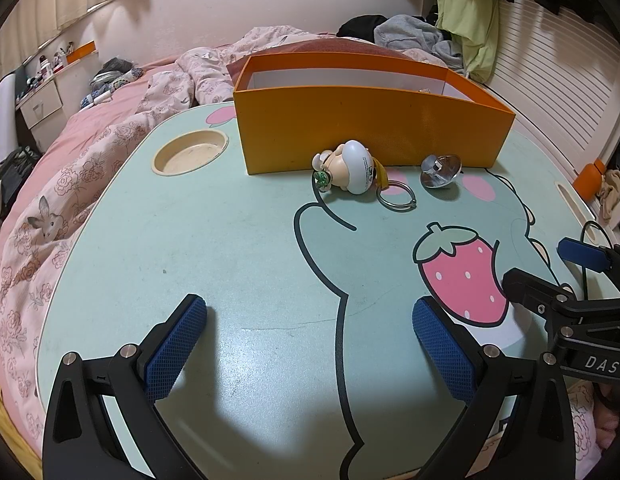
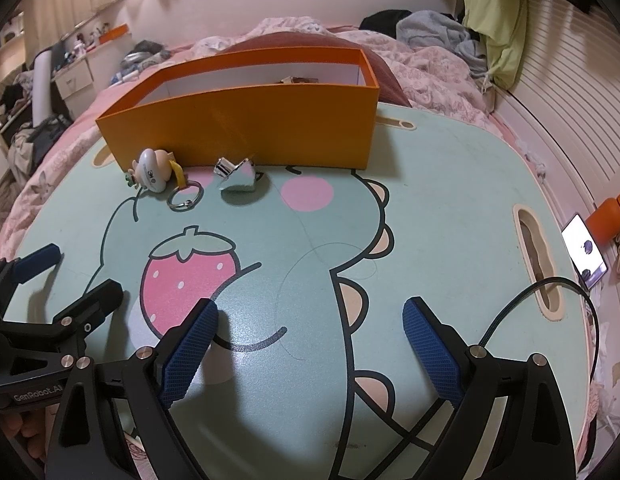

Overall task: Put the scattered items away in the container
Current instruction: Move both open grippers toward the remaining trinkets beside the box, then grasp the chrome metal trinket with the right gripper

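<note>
An open orange cardboard box [image 1: 370, 128] stands on the worktop; touching its front wall lies a white toy-figure keychain [image 1: 352, 168], a shiny metal knob [image 1: 440, 170] just beside.

Matt orange box [image 1: 370, 128], glossy figurine [image 1: 350, 166], chrome knob [image 1: 440, 170]

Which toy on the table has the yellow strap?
The white doll keychain, left of the shiny metal piece. A yellow strap joins it to a metal ring; the shiny piece has no strap or ring.
</note>
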{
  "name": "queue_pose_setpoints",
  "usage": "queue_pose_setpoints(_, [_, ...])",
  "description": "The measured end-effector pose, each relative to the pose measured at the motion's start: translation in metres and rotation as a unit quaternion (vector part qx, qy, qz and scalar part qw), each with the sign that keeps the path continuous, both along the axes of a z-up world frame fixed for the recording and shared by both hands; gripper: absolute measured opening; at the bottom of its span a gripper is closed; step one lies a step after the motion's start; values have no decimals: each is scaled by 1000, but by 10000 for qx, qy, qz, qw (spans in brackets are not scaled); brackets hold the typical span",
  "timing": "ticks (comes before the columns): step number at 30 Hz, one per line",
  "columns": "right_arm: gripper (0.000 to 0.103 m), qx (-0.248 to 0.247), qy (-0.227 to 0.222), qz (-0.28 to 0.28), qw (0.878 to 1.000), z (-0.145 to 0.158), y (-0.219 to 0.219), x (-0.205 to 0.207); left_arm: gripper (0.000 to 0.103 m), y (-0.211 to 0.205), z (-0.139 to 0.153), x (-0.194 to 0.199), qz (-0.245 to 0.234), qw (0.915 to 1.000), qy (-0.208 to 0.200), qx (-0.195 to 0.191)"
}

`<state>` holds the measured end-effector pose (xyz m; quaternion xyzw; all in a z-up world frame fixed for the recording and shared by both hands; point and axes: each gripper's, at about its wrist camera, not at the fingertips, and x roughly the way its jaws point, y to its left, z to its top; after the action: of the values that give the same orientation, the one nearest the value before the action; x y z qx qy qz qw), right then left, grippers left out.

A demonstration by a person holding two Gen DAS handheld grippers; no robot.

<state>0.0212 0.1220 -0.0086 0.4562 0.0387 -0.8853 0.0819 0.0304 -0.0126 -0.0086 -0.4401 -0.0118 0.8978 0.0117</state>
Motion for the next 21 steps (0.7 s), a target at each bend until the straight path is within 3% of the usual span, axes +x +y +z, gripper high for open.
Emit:
queue_pose_setpoints(5, [80, -362, 46, 86, 9993, 6, 3, -2, 103, 0, 0, 0, 1, 10000, 7, 1])
queue_pose_setpoints(8, [73, -69, 157, 110, 9998, 10, -6, -10, 103, 0, 0, 0, 1, 10000, 9, 5])
queue_pose_setpoints(16, [73, 355, 500, 260, 9978, 23, -40, -49, 103, 0, 0, 1, -3, 10000, 19, 15])
queue_pose_setpoints(21, [73, 402, 415, 365, 9977, 17, -54, -62, 103, -1, -1, 0, -3, 10000, 23, 18])
